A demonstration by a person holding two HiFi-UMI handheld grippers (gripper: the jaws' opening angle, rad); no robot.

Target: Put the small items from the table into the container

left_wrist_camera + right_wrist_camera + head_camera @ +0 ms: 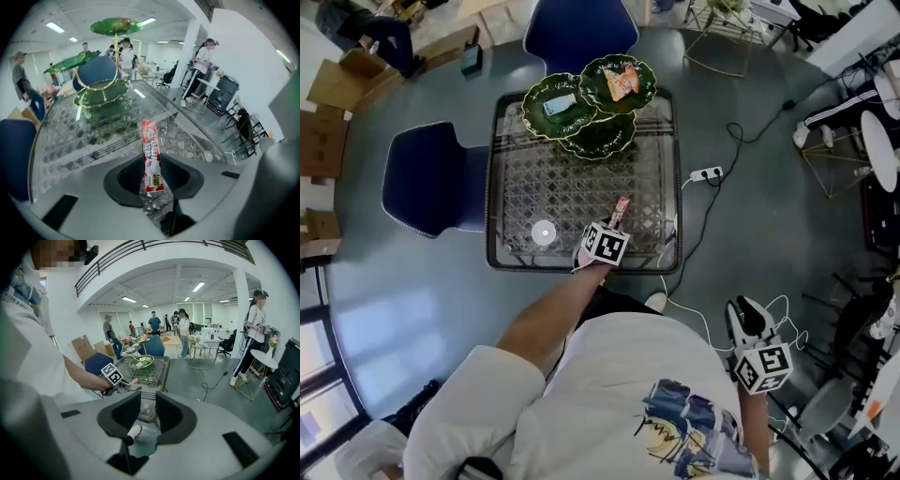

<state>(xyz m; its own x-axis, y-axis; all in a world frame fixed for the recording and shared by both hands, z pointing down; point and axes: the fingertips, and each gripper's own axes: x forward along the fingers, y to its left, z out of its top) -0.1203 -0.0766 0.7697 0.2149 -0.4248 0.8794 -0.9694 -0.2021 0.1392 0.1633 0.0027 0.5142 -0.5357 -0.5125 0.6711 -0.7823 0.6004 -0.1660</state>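
Two small items remain at the near end of the glass lattice-topped table (pixel 516 187) in the head view. One is a small white round disc (pixel 544 232) lying flat. The other is a long red-and-white stick packet (pixel 621 210), which pokes out beyond the left gripper (pixel 614 228). At the far end stands the container, a green leaf-shaped tiered dish stand (pixel 598 139). Its two upper dishes already carry a pale packet and an orange one, while the lowest dish looks bare. The right gripper (pixel 746 314) hangs well apart from the table, over the floor at the person's side, likely parked out of the way while the other hand works.

In the left gripper view, the red-and-white stick packet (pixel 151 157) stands nearly upright with its lower end between the jaws. The pads close narrowly on its two long edges. A thin packet would not stand like this alone, so I judge it gripped. Holding it by one end leaves the free end to lead into a dish. The green leaf-shaped tiered dish stand (pixel 103 93) lies straight ahead across the table, so the carry to it seems the step in hand.

In the right gripper view, the jaws of the right gripper (pixel 147 416) stand a little apart with nothing between them. Only floor and a white shoe (pixel 133 431) show through the gap.
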